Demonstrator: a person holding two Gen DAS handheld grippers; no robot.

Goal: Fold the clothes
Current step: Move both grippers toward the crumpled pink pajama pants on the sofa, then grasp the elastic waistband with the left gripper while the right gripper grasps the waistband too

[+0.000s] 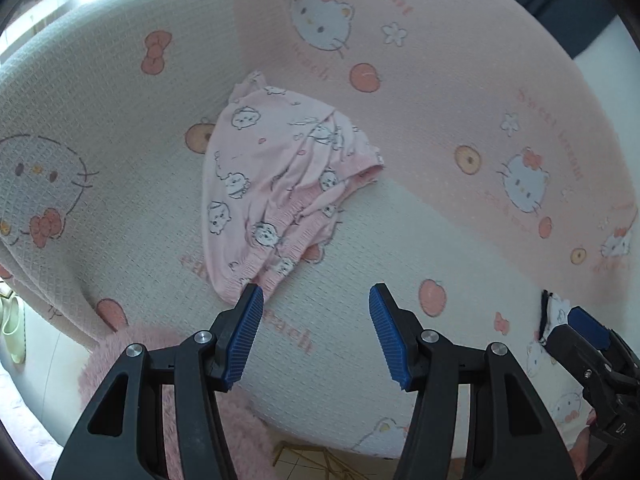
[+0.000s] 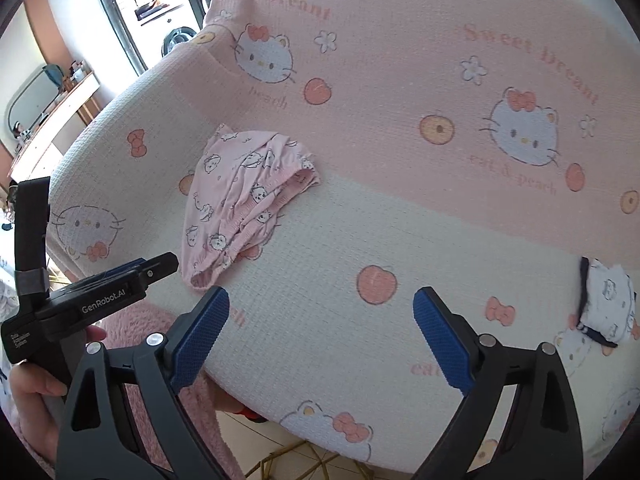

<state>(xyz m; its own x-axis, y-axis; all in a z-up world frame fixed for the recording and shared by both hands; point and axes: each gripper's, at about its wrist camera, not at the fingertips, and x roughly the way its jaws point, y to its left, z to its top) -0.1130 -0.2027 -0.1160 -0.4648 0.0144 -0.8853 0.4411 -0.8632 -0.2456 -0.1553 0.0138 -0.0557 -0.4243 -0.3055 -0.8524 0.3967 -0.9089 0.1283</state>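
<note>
Crumpled pink shorts [image 1: 276, 184] with small white cartoon prints lie on a pink and cream cat-print blanket [image 1: 440, 92]. Their elastic waistband faces me. They also show in the right wrist view [image 2: 240, 196]. My left gripper [image 1: 316, 300] is open and empty, its left fingertip just short of the waistband corner. My right gripper [image 2: 322, 300] is open and empty, to the right of the shorts above the cream part of the blanket [image 2: 340, 240]. The right gripper also shows in the left wrist view [image 1: 580, 328], and the left gripper in the right wrist view [image 2: 156, 266].
A folded white garment with dark trim [image 2: 608, 308] lies at the blanket's right edge, also seen in the left wrist view [image 1: 554, 310]. A fluffy pink rug [image 1: 168, 360] lies below the near edge. Tiled floor [image 2: 304, 460] shows underneath. Shelves and appliances [image 2: 152, 4] stand far left.
</note>
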